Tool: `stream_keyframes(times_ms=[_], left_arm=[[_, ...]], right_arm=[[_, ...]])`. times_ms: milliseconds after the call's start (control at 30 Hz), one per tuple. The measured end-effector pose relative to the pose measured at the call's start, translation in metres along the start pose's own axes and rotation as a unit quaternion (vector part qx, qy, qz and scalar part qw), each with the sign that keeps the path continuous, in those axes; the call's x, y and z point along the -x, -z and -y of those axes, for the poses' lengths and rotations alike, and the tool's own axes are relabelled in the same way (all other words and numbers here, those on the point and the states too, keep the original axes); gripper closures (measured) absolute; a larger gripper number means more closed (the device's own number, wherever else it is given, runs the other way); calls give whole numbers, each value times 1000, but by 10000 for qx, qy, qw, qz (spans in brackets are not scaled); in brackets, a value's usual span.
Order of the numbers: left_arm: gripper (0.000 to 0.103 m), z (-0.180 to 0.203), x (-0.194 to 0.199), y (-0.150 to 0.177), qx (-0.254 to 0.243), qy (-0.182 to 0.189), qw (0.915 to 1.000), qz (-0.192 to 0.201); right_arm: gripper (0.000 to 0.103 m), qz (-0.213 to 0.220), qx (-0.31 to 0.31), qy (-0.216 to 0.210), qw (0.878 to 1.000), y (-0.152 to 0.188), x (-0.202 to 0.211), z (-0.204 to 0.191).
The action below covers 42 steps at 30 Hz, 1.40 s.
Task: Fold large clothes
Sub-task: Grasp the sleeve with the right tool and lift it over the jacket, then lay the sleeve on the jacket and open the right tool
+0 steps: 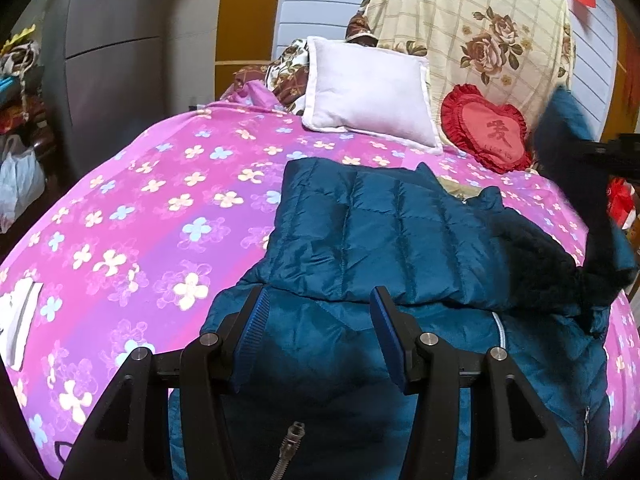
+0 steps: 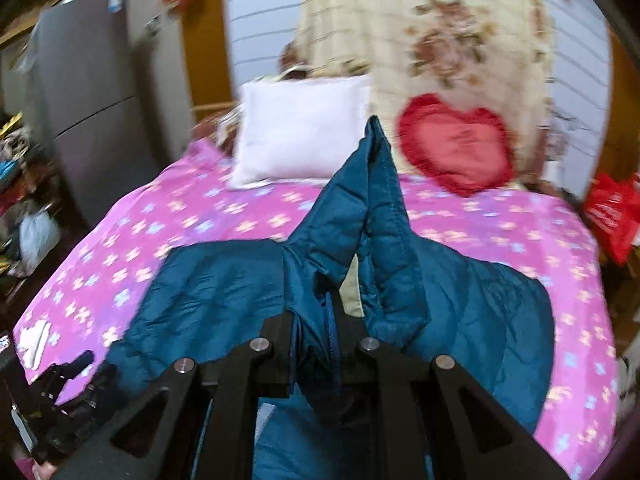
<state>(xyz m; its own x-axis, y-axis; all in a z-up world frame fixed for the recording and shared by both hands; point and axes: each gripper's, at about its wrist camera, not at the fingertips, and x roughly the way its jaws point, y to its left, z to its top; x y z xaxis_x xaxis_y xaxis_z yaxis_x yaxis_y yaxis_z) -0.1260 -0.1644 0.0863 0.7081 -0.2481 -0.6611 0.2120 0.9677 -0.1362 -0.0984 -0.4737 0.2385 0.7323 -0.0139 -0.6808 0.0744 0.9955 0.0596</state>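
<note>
Teal quilted jacket (image 1: 372, 216) lies spread on the bed, on a pink bedsheet (image 1: 160, 200) with a flower pattern. One part of it is folded over the body, and a dark fleece lining (image 1: 536, 248) shows on the right side of the left wrist view. A zipper (image 1: 500, 328) runs along the edge of the lower layer, and a metal zipper pull (image 1: 294, 434) hangs near the bottom of that view.

The left gripper (image 1: 316, 320) is above the near part of the jacket with its jaws wide apart, and nothing is between its blue pads (image 1: 256, 320).

The right gripper (image 2: 316, 332) is clenched on a fold of the jacket (image 2: 372, 208); the cloth goes up from between the fingers into a raised peak, so this part is lifted from the bed. The right wrist view is blurred.

At the head of the bed a white pillow (image 1: 368, 92) stands, and beside it on the right a red heart cushion (image 1: 486, 128). Behind them hangs a cream cloth with roses (image 1: 480, 28). A grey refrigerator (image 1: 104, 48) stands to the left of the bed, and a white plastic bag (image 1: 18, 184) is on the floor near it
</note>
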Motion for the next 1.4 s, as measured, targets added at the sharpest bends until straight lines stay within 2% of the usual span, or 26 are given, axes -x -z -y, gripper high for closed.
stream_keyframes(times_ms=[133,400,433,467,500,533,567,633,700,733,800,867,900,1000,1067,1200,1233,1267,1300,1400], left_arm=[[69,-8,-6,0,61,-12,9999,-98],[69,-26,-14,-7,337,-69,9994,-81],[69,-29,-15,-8,372,-76,9992,-86],[69,-31,-16,-8,415,-50,9991,-103],[69,-34,-17,-9,484,7,9988,-123],[69,-36,-18,-9,577,87,9982,-145],[69,-38,-18,-10,644,170,9977,-151],[69,-39,-16,-9,791,452,9958,-131],[69,-37,-15,-9,904,760,9929,-130],[69,-36,-14,-8,930,824,9922,-135],[68,-33,-13,-6,946,840,9919,-125],[67,-28,-14,-4,931,780,9925,-125],[67,-26,-14,-4,905,793,9926,-136],[67,-15,-17,-3,685,837,9940,-153],[67,-7,-18,-3,529,951,9939,-198],[66,8,-24,-17,596,1358,9884,-318],[61,12,-27,-23,631,1401,9877,-289],[57,16,-29,-28,631,1384,9881,-233],[49,21,-35,-36,578,1302,9897,-149],[48,39,-66,-53,354,919,9947,-291]], right_arm=[[90,-313,147,-359,9988,4,-53,-53],[88,-906,-117,-821,9924,27,-147,-99],[84,-1054,-179,-929,9899,32,-159,-104],[69,-1156,-236,-1008,9879,36,-168,-107],[58,-1260,-350,-1237,9837,39,-173,-108],[40,-1277,-446,-1444,9802,41,-174,-107],[36,-1202,-517,-1656,9775,41,-168,-106],[36,-959,-403,-1789,9783,38,-147,-102],[34,-741,-314,-1721,9818,36,-122,-91],[30,-654,-329,-1657,9835,36,-110,-83],[25,-448,-337,-1469,9876,37,-86,-63],[24,-261,-245,-976,9946,41,-68,-44],[24,-255,-214,-762,9965,45,-63,-36],[24,-524,-318,-526,9967,56,-64,-19],[24,-541,-339,-330,9974,64,-62,-11],[24,-463,-366,-371,9976,84,-45,14],[24,-478,-369,-332,9976,91,-39,23],[24,-490,-359,-279,9978,96,-34,31],[24,-500,-343,-198,9980,101,-28,40],[24,-467,-443,120,9979,119,-6,79]])
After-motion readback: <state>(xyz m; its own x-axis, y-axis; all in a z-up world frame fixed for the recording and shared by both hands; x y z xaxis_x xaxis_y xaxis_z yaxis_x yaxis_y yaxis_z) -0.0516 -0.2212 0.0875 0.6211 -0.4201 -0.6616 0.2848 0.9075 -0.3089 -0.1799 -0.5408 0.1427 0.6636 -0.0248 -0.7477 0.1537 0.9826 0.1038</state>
